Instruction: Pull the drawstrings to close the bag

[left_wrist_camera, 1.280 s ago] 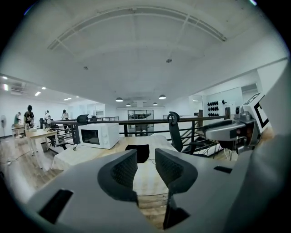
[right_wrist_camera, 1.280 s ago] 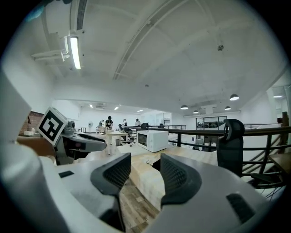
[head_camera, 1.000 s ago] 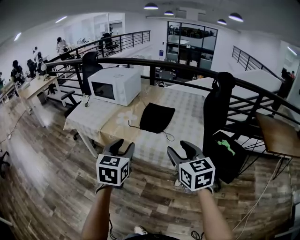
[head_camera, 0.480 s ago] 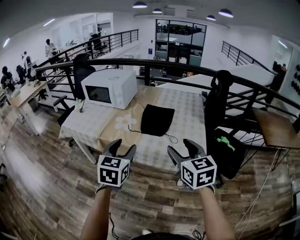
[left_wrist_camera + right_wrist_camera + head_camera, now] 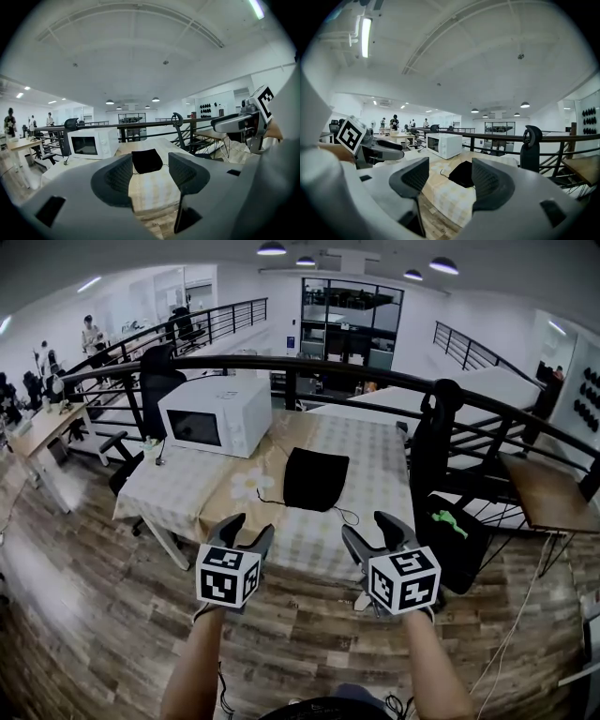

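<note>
Holding both grippers out over the wooden floor (image 5: 112, 615), you stand short of the table (image 5: 380, 460), and neither touches it. Your left gripper (image 5: 250, 527) has its jaws spread wide and grips nothing. In the left gripper view only the distant bag shows through the gap. Your right gripper (image 5: 367, 526) is the same: jaws wide apart and empty, with the bag framed far off between them in the right gripper view. The two grippers sit side by side at about the same height, well apart from each other, each with its marker cube facing you.

The bag (image 5: 316, 478) is black and lies flat near the middle of the table, on the checked cloth. Its drawstrings (image 5: 343, 514) are thin cords trailing loose on the cloth, one out from the bag's lower left corner and one from its lower right, toward the near edge. A white microwave (image 5: 211, 414) stands on the table's left part, apart from the bag. A black chair (image 5: 441, 460) stands at the table's right side.
</note>
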Available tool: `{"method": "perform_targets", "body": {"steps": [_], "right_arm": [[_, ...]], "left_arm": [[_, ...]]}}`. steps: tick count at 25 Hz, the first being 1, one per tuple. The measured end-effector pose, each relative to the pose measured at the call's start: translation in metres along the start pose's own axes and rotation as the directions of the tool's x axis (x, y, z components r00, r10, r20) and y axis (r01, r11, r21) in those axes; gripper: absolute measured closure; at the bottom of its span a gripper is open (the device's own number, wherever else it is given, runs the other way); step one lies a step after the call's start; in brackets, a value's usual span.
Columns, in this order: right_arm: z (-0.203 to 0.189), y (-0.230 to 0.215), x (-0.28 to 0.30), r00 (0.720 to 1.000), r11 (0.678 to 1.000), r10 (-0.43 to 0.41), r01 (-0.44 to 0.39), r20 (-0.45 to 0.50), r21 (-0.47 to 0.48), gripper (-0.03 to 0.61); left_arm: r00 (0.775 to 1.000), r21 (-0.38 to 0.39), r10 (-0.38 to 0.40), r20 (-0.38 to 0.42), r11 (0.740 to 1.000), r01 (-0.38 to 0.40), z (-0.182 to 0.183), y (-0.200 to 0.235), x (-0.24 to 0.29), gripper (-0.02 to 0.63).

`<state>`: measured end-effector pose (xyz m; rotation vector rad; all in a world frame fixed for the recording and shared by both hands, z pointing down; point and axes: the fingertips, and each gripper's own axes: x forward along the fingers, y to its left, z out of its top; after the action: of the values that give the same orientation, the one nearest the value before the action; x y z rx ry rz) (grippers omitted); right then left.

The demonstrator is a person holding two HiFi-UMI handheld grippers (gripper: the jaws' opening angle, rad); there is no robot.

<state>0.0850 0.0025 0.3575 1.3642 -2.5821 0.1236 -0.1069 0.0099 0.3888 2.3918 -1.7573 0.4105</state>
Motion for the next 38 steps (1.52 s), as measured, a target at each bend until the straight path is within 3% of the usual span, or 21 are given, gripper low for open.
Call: {"method": "perform_targets", "body": {"steps": [8, 19, 26, 38], "right_arm": [[-0.002, -0.001, 0.008, 1.000, 1.000, -0.007, 0.007, -0.004, 0.004, 0.311], [-0.003, -0.025, 0.052, 1.000, 1.000, 0.005, -0.006, 0.016, 0.028, 0.311], [-0.004, -0.061, 0.104, 1.000, 0.999, -0.003, 0.003, 0.004, 0.040, 0.311], [0.016, -0.148, 0.193, 0.999, 0.996, -0.044, 0.044, -0.006, 0.074, 0.311]], "left_arm": [[1.000, -0.020, -0.002, -0.009, 1.000, 0.002, -0.004, 0.007, 0.005, 0.373], [1.000, 0.015, 0.014, -0.020, 1.000, -0.014, 0.001, 0.024, 0.046, 0.373], [0.999, 0.023, 0.008, -0.040, 1.000, -0.007, 0.008, 0.042, 0.107, 0.373], [0.999, 0.032, -0.017, -0.041, 0.999, 0.018, 0.053, 0.068, 0.228, 0.373]]}}
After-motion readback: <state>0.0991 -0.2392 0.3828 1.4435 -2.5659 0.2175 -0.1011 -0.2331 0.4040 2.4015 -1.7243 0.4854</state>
